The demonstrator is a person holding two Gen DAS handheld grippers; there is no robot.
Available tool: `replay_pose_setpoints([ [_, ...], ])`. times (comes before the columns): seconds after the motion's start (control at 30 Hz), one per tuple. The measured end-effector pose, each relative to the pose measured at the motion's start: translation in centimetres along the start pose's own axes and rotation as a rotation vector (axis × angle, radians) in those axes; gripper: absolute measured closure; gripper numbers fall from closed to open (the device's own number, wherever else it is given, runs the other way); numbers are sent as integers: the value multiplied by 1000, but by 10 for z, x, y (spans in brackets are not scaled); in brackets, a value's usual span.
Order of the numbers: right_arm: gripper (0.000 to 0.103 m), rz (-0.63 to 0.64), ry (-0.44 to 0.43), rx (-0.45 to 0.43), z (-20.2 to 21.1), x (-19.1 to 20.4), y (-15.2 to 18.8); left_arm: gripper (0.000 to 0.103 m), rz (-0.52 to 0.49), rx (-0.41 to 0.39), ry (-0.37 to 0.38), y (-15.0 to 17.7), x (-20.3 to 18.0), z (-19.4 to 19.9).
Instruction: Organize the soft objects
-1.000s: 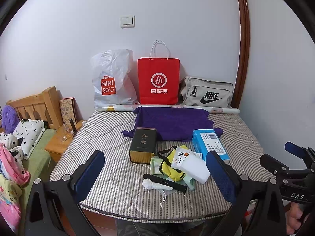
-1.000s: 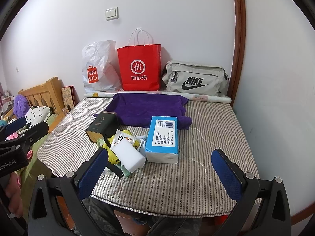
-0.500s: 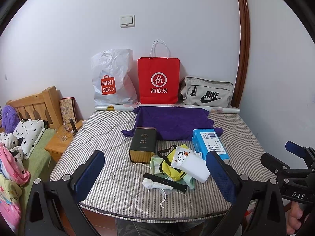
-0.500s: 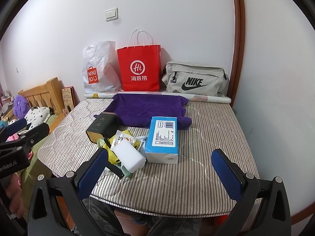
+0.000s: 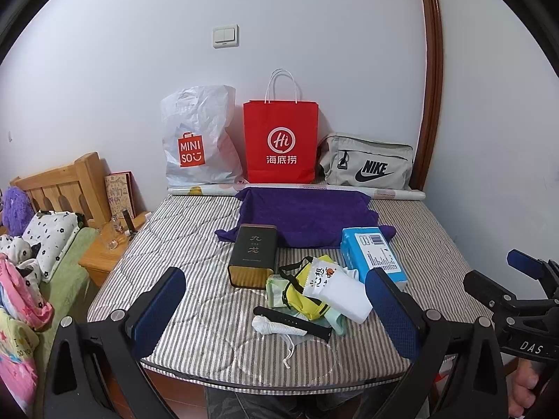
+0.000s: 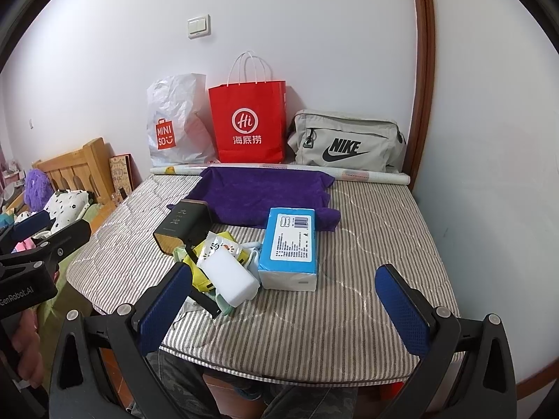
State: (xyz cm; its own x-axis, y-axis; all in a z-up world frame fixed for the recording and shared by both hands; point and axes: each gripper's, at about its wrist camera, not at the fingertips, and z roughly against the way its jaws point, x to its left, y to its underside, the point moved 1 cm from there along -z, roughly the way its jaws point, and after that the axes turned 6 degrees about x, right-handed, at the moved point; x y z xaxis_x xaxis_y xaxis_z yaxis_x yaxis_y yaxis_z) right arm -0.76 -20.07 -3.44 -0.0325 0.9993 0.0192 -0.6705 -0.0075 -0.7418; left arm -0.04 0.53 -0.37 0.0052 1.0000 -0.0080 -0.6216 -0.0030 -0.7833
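On the striped mattress [image 5: 195, 244] lies a heap of small items: a white packet [image 5: 337, 288], a yellow pouch [image 5: 302, 295], a rolled white cloth [image 5: 277, 326] and a black strap [image 5: 293, 321]. Behind them are a dark tin box [image 5: 253, 255], a blue tissue pack [image 5: 372, 253] [image 6: 291, 244] and a spread purple cloth [image 5: 307, 214] [image 6: 265, 192]. My left gripper [image 5: 279, 312] hovers open at the near edge, in front of the heap. My right gripper [image 6: 283, 309] is open too, low before the tissue pack, holding nothing.
Against the far wall stand a white Miniso bag [image 5: 199, 139], a red paper bag [image 5: 281, 139] and a grey Nike bag [image 5: 367, 166], with a paper roll [image 5: 394, 193] in front. Left of the mattress are a wooden headboard [image 5: 66, 185], pillows and a small nightstand [image 5: 104, 255].
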Motion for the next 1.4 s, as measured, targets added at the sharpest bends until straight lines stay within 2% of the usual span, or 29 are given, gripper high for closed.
replay_pose_setpoints([
  [0.23, 0, -11, -8, 8, -8, -3, 0, 0, 4, 21, 1, 1, 2, -14],
  [0.4, 0, -18, -33, 33, -29, -7, 2, 0, 8, 55, -5, 2, 10, -34],
  [0.6, 0, 13, -88, 61, -69, -3, 10, 0, 27, 148, -40, 10, 25, -74],
  [0.97, 3, 138, -148, 100, -132, 21, 16, 0, 96, 286, -42, 34, 54, -136],
  [1.27, 5, 228, -187, 113, -163, 40, 25, 0, 154, 330, 28, 51, 68, -175],
  [1.4, 5, 268, -188, 115, -172, 50, 27, 0, 149, 354, 46, 56, 70, -186],
])
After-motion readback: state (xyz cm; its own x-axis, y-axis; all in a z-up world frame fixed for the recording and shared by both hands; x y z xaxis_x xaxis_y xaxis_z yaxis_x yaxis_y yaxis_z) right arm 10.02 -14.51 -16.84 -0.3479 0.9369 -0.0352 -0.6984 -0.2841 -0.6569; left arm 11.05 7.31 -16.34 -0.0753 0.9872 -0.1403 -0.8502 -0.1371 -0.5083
